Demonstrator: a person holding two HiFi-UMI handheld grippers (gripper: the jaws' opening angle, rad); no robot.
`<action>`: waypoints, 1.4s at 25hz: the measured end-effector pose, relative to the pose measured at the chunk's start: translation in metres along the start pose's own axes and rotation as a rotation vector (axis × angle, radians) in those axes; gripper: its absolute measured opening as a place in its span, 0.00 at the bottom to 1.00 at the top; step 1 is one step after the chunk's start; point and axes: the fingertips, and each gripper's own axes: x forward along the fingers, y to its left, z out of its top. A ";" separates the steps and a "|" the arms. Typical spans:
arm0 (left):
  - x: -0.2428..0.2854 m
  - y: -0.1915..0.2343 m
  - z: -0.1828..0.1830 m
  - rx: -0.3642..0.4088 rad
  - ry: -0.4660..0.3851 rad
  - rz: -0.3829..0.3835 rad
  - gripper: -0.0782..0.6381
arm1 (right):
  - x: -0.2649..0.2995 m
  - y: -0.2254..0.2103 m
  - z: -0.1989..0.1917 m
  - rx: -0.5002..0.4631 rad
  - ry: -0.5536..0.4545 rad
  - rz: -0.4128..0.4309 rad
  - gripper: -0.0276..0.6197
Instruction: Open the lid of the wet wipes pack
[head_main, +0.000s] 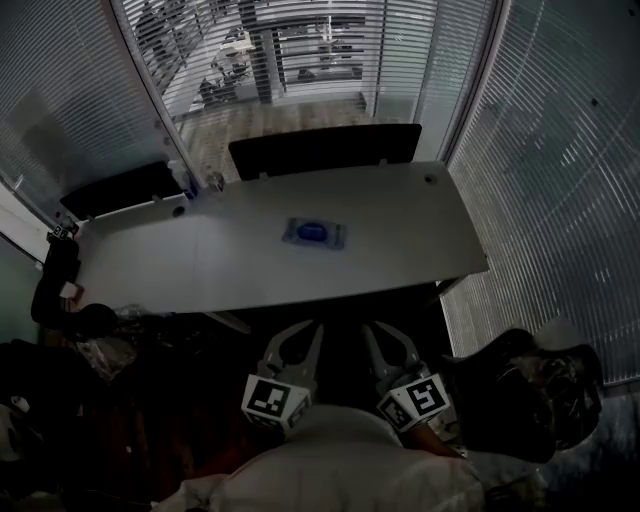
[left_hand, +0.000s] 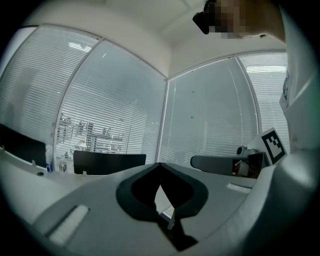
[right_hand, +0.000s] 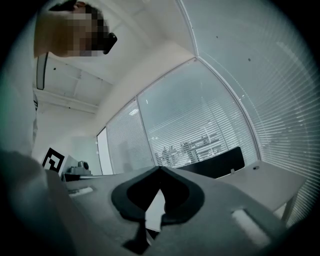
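Observation:
The wet wipes pack (head_main: 313, 234) lies flat near the middle of the white table (head_main: 400, 255); its blue lid faces up and looks closed. Both grippers hang low in front of the person's chest, short of the table's near edge and well apart from the pack. My left gripper (head_main: 303, 328) and right gripper (head_main: 380, 328) point toward the table, side by side. In the left gripper view the left gripper (left_hand: 160, 165) has its tips meeting with nothing between them. The right gripper (right_hand: 160, 168) stands the same in its own view. Neither gripper view shows the pack.
Two black chairs (head_main: 325, 148) (head_main: 120, 190) stand at the table's far side. A small bottle (head_main: 188, 180) is on the far left corner. A dark bag (head_main: 520, 390) sits on the floor at the right. Blind-covered glass walls surround the room.

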 end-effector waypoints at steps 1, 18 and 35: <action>0.003 0.002 0.002 0.001 0.001 -0.002 0.11 | 0.003 -0.002 0.000 0.001 -0.001 -0.002 0.04; 0.056 0.099 0.008 -0.063 0.016 0.000 0.11 | 0.101 -0.019 -0.011 -0.082 0.051 -0.035 0.04; 0.116 0.265 0.039 -0.121 -0.015 -0.022 0.11 | 0.277 -0.006 -0.009 -0.137 0.101 -0.065 0.04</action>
